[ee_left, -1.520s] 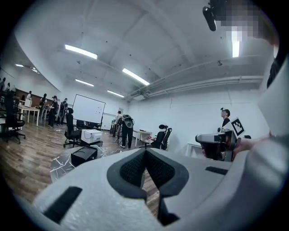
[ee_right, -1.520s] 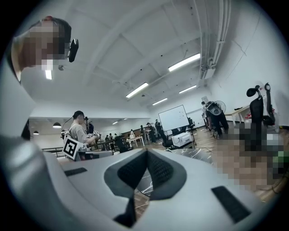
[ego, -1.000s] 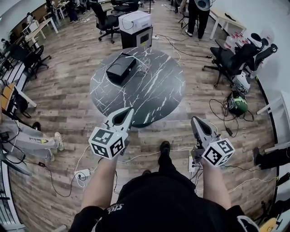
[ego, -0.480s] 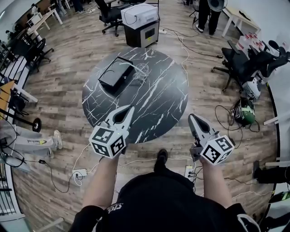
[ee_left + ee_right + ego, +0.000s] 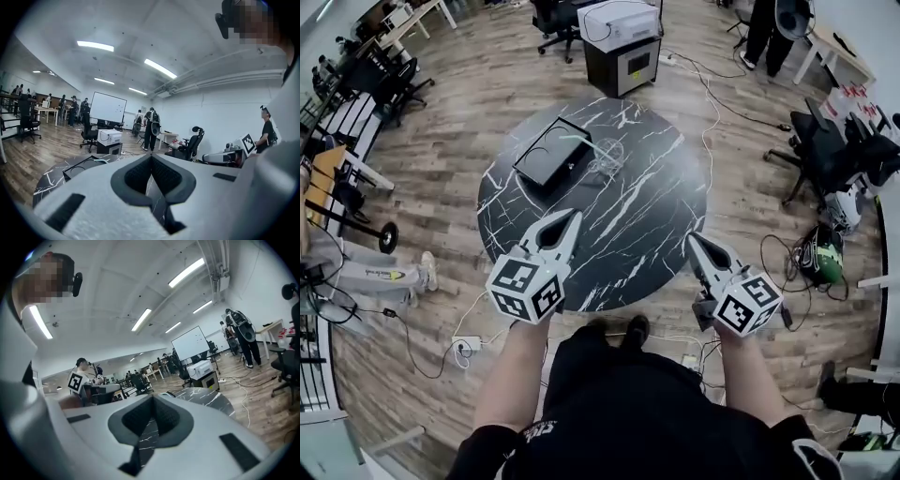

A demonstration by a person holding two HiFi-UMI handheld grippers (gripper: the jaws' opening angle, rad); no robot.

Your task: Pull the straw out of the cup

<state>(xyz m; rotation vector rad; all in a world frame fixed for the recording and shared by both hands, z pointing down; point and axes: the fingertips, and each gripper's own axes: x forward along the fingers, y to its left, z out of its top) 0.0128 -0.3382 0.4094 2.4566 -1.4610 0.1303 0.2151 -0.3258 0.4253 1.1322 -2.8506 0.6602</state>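
Plainly, we held the left gripper [image 5: 572, 218] and right gripper [image 5: 692, 239] clenched, empty, at the tabletop's [image 5: 628, 225] near edge, well apart from the cup [image 5: 607, 156].

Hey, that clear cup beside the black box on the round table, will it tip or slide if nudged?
The cup looks see-through, so it is likely thin plastic, light and easy to tip. The table looks smooth and glossy, so the cup may slide first. It is too small here to tell whether the black box touches it.
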